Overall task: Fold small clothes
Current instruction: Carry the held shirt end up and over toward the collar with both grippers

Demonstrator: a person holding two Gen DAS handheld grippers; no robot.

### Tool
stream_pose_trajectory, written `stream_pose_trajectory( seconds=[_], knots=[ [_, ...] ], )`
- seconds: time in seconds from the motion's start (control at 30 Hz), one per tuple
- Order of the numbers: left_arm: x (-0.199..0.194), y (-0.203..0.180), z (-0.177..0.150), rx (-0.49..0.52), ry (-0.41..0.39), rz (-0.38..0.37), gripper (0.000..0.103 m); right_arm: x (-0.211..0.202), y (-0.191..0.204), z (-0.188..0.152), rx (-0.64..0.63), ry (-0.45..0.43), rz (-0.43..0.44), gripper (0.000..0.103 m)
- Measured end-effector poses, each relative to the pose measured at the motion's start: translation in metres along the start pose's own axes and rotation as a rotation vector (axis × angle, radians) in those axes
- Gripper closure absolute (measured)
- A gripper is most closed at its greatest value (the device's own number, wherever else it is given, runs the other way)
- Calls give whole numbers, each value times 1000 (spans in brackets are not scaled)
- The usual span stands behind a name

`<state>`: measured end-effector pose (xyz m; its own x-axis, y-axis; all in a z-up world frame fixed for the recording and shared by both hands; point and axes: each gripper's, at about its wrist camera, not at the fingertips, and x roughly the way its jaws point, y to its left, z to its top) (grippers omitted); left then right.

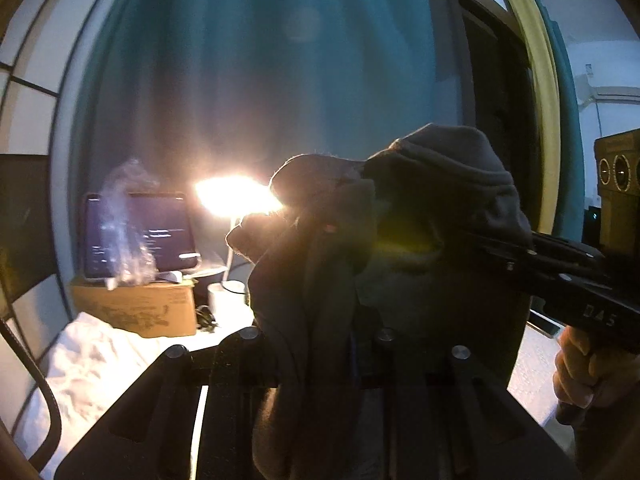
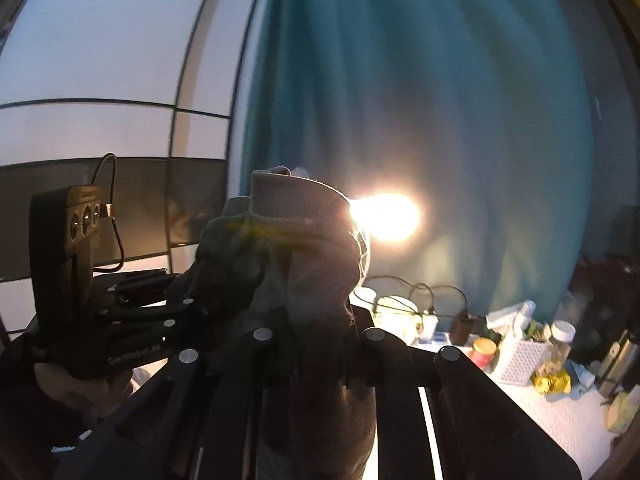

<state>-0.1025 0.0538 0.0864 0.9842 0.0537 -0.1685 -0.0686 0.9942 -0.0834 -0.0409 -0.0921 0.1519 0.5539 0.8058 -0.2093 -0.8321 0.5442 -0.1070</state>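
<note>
you have both grippers raised and pointing almost level toward the teal curtain [image 1: 248,60], with the lamp [image 1: 236,200] glaring straight behind the cloth. your left gripper [image 1: 320,344] is clamped on the dark small garment [image 1: 344,248], which bunches up between its fingers and hangs down over the frame. your right gripper [image 1: 496,236] comes in from the right edge of the left wrist view, your hand [image 1: 580,368] wrapped around its grip, its jaws pinched onto the same garment's upper fold. from the right wrist camera the cloth stands up between the fingers and the left gripper sits close on the left side, the two tools just beside each other. below, the white table [image 1: 88,360] is open on the near left, but a cardboard box [image 1: 136,312] and laptop [image 1: 140,236] crowd its far edge, and bottles and jars [image 2: 520,340] clutter the right side.
</note>
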Motion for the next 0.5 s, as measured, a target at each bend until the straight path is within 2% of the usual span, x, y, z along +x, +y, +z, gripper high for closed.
stream_pose_trajectory(
  seconds=[0.23,0.5],
  knots=[
    [-28,25,4,17,-18,63,82,4,32,13,-28,-31,62,88],
    [-43,49,-4,14,-8,118,82,14,57,15,-42,-28,124,88]
  ],
)
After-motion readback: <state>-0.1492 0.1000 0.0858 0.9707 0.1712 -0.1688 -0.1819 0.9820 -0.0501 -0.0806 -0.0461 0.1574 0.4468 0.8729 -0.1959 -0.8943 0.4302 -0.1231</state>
